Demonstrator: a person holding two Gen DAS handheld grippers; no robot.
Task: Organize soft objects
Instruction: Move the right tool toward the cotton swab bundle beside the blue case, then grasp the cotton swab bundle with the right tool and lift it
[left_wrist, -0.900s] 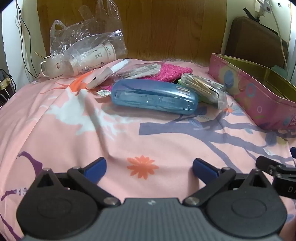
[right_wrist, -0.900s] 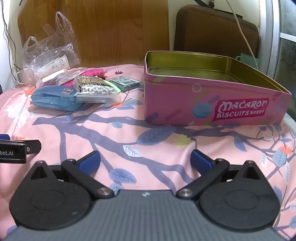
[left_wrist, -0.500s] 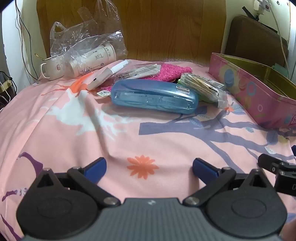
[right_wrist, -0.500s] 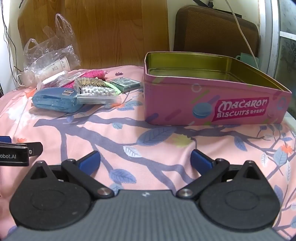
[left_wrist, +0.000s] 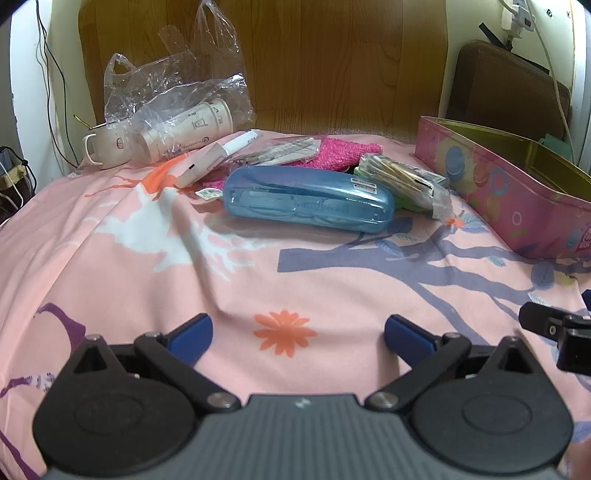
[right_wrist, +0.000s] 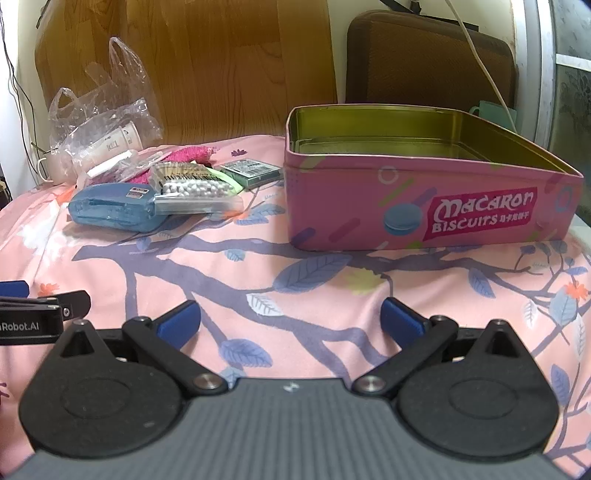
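A small heap lies on the pink floral bedspread: a blue translucent case, a pack of cotton swabs leaning on it, a magenta fuzzy cloth behind, and a white tube. In the right wrist view the same blue case, swab pack and cloth sit left of an open pink biscuit tin, whose inside looks bare. My left gripper is open over the bedspread, well short of the heap. My right gripper is open too, in front of the tin.
A clear plastic bag with a paper cup and a white mug stand at the back left by the wooden headboard. A green card box lies beside the tin. A brown cushion stands behind it.
The left view has tilted slightly, so the heap and tin sit a touch lower in it. The right view is nearly the same. Both grippers stay open.
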